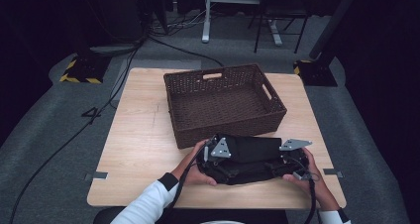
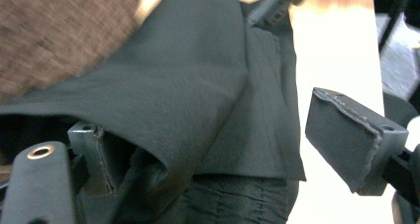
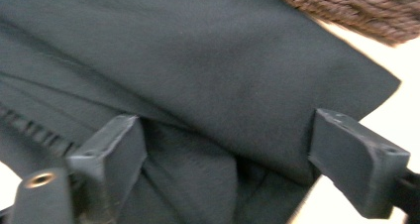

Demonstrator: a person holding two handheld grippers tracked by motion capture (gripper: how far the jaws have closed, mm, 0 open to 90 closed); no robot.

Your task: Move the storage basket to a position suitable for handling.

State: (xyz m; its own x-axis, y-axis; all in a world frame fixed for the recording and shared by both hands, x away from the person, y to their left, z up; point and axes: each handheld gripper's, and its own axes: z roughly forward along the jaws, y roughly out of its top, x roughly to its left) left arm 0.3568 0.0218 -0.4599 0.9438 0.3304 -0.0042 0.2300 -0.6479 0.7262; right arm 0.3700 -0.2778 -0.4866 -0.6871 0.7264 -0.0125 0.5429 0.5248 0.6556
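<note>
Folded black garment lies on the worktop, just in front of the wicker basket. Left claw and right claw both released — jaws spread, cloth between them, probably brushing one pad each.

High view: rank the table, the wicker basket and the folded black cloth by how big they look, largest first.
1. Table
2. Wicker basket
3. Folded black cloth, partly hidden by the grippers and hands, so its full spread is unsure.
</note>
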